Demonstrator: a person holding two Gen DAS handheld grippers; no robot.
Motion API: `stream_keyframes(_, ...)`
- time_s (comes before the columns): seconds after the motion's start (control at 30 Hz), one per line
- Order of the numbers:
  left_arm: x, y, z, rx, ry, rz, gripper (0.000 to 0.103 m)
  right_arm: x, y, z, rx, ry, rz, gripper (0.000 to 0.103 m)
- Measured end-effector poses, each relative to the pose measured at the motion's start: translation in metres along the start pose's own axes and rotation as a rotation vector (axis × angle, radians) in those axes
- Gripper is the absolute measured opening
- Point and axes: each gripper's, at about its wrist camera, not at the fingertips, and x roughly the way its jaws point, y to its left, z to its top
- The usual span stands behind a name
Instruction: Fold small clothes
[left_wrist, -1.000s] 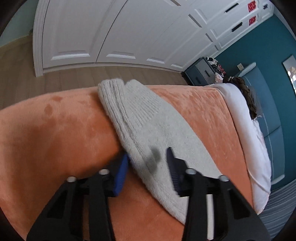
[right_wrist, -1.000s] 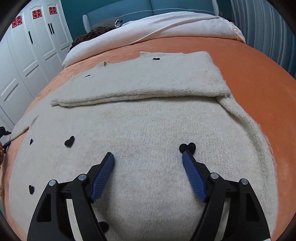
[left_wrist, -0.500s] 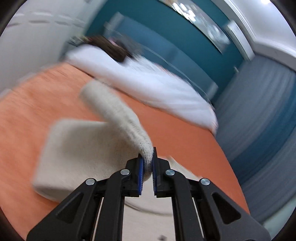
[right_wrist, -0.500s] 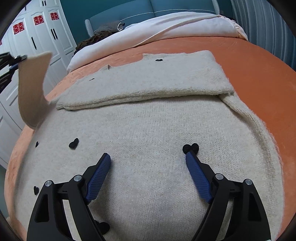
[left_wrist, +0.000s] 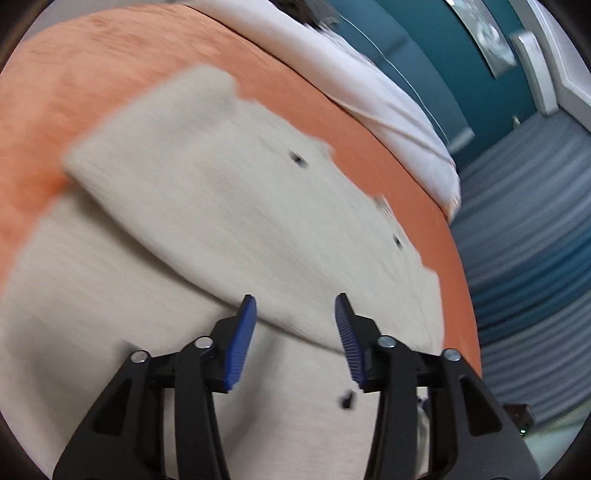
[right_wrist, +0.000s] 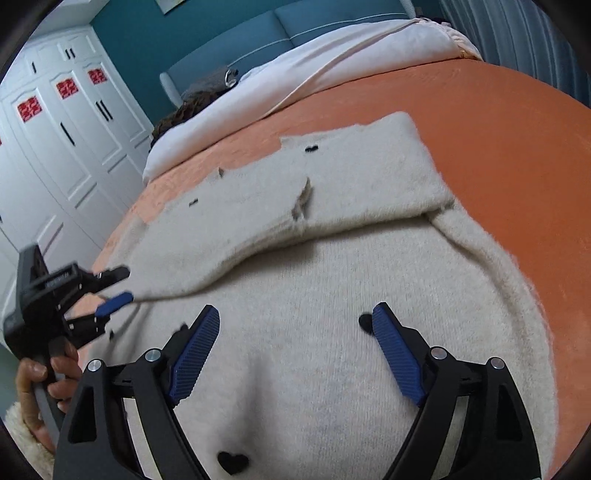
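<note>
A cream knit sweater (right_wrist: 332, 362) with small black hearts lies flat on the orange blanket (right_wrist: 498, 140). Both sleeves are folded across its upper part; the left sleeve (right_wrist: 236, 236) lies over the right one (right_wrist: 376, 184). In the left wrist view the sweater (left_wrist: 221, 221) is motion-blurred. My left gripper (left_wrist: 295, 321) is open and empty, just above the folded sleeve's lower edge; it also shows in the right wrist view (right_wrist: 118, 291) at the sweater's left side. My right gripper (right_wrist: 295, 332) is open and empty above the sweater's body.
A white duvet (right_wrist: 332, 74) and a teal headboard (right_wrist: 258, 40) lie beyond the blanket. White wardrobe doors (right_wrist: 55, 147) stand to the left. Grey-blue curtains (left_wrist: 524, 221) hang beyond the bed's far side. A bare hand (right_wrist: 40, 380) holds the left gripper.
My left gripper carried the left sleeve up and across the sweater, laid it over the other folded sleeve, then opened and let go. My right gripper stayed open and drew back slightly.
</note>
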Motion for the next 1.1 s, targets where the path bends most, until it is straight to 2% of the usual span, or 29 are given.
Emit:
stream_keyframes(0.07,-0.011,0.033,0.020,-0.089,-0.024,0.043,0.048,0.009,0.004,0.017,0.037,0.022,0.021,0.083)
stream_keyframes(0.17,-0.023,0.067,0.031,-0.247,-0.056,0.039,0.048,0.040,0.011,0.037,0.079,0.101,0.007,0.082)
stream_keyframes(0.23,-0.030,0.087,0.029,-0.336,-0.084,0.009,0.048,0.060,0.017,0.043,0.075,0.140,-0.026,0.073)
stream_keyframes(0.3,-0.033,0.093,0.033,-0.375,-0.106,-0.007,0.047,0.075,0.033,0.049,0.031,0.177,-0.063,0.041)
stream_keyframes(0.33,-0.033,0.090,0.035,-0.380,-0.112,-0.012,0.043,0.078,0.043,0.054,0.002,0.175,-0.066,0.032)
stream_keyframes(0.37,-0.034,0.087,0.042,-0.380,-0.117,-0.021,0.041,0.077,0.051,0.061,-0.024,0.163,-0.069,0.011)
stream_keyframes(0.4,-0.034,0.086,0.047,-0.378,-0.124,-0.020,0.032,0.074,0.060,0.069,-0.050,0.143,-0.058,0.008)
stream_keyframes(0.43,-0.036,0.084,0.052,-0.377,-0.131,-0.022,0.022,0.064,0.071,0.083,-0.068,0.097,-0.034,0.008)
stream_keyframes(0.5,-0.035,0.076,0.067,-0.362,-0.157,-0.018,0.012,0.041,0.082,0.109,-0.079,0.001,0.010,0.007)
stream_keyframes(0.57,-0.031,0.066,0.071,-0.309,-0.169,0.012,0.012,0.014,0.084,0.132,-0.073,-0.103,0.037,0.007)
stream_keyframes(0.63,-0.016,0.062,0.068,-0.249,-0.133,0.052,0.012,0.007,0.070,0.139,-0.084,-0.155,-0.002,0.007)
stream_keyframes(0.67,-0.004,0.060,0.062,-0.223,-0.112,0.086,0.010,0.017,0.059,0.135,-0.092,-0.132,-0.059,0.006)
stream_keyframes(0.73,0.009,0.064,0.046,-0.198,-0.080,0.138,0.008,0.062,0.017,0.112,-0.030,0.022,-0.146,0.006)
stream_keyframes(0.8,0.008,0.070,0.036,-0.204,-0.108,0.125,0.008,0.089,-0.013,0.089,0.019,0.119,-0.173,0.006)
stream_keyframes(0.93,0.007,0.067,0.038,-0.168,-0.108,0.140,0.008,0.074,-0.020,0.087,0.107,0.049,-0.078,0.006)
stream_keyframes(1.0,0.008,0.065,0.039,-0.143,-0.105,0.147,0.008,0.070,-0.017,0.090,0.089,0.016,-0.071,0.006)
stream_keyframes(1.03,0.008,0.063,0.039,-0.126,-0.105,0.154,0.008,0.074,-0.018,0.090,0.071,0.018,-0.087,0.006)
stream_keyframes(1.07,0.010,0.063,0.041,-0.115,-0.106,0.159,0.008,0.086,-0.021,0.087,0.056,0.064,-0.127,0.006)
stream_keyframes(1.1,0.009,0.062,0.040,-0.104,-0.106,0.164,0.008,0.100,-0.029,0.080,0.055,0.111,-0.130,0.004)
